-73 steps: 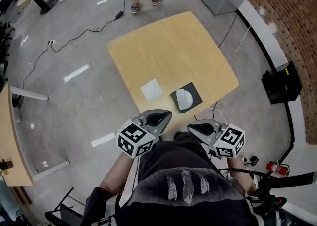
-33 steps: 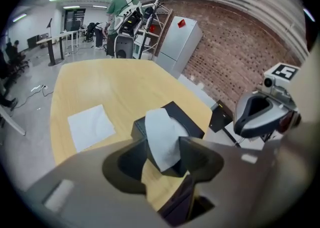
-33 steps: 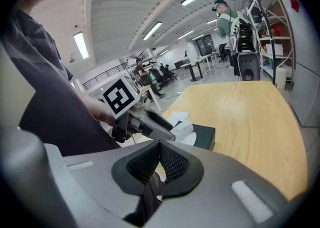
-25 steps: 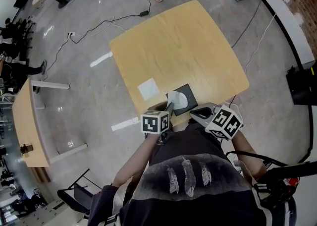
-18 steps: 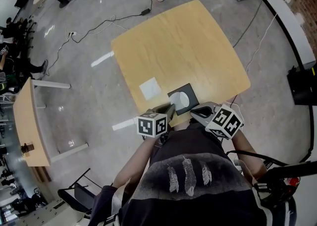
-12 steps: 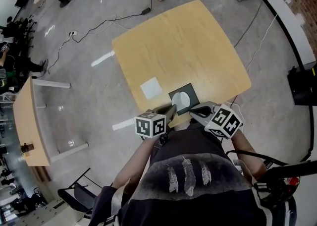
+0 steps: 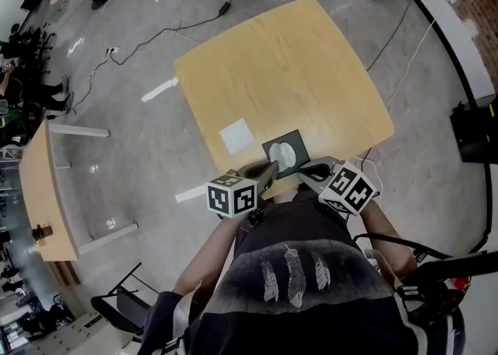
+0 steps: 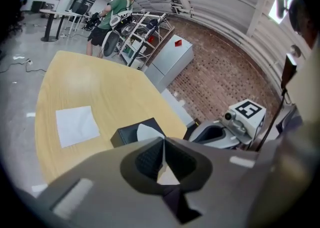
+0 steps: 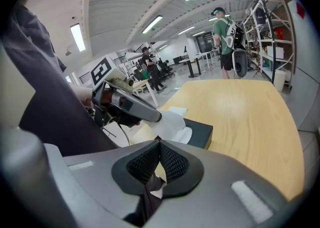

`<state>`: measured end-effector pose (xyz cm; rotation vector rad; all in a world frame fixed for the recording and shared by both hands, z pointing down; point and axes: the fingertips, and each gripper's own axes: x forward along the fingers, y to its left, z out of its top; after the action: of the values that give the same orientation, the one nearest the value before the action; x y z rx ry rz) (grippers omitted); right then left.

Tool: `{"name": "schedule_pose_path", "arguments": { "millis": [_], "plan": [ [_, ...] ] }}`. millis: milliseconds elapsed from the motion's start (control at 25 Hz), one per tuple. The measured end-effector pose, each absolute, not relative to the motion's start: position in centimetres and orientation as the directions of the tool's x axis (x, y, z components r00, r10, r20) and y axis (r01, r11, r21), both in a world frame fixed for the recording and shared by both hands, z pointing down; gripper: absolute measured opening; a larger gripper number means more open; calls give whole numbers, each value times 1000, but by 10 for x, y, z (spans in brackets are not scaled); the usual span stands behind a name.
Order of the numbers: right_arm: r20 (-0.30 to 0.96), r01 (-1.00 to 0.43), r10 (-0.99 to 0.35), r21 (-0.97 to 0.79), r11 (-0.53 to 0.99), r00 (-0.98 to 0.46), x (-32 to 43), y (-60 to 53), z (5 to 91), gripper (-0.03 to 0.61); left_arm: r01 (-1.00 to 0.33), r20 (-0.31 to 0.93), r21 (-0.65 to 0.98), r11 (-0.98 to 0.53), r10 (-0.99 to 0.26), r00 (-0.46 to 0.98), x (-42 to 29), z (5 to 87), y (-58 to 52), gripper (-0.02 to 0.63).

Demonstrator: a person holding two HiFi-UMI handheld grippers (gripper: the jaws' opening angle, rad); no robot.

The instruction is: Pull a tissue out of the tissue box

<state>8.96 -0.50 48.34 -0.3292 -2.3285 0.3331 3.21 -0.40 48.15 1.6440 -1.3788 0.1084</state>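
Left gripper clamped on tissue, pinched at its top so 1 sheet can be lifted from tissue box (near table edge). Right gripper jaws pressed together, seemingly empty, parked beside box, clear of pull.

Open worktop beyond the tissue box; near edge crowded by left hand-held gripper and right hand-held gripper (both close in), raised tissue, loose white sheet alongside.

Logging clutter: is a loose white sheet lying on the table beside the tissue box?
Yes, a white sheet lies flat on the table, left of the tissue box and apart from it.
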Motion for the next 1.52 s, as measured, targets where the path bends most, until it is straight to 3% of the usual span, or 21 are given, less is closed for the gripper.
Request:
{"name": "schedule_pose_path", "arguments": {
  "millis": [920,1520],
  "plan": [
    [769,2,257,-316,949,-586,99,-28,528,0,-817,604,574,53,-701,379,27,473,-11,3],
    [780,18,265,-311,950,-567,95,-26,540,0,-820,614,568,68,-699,367,18,477,-12,3]
  ]
}}
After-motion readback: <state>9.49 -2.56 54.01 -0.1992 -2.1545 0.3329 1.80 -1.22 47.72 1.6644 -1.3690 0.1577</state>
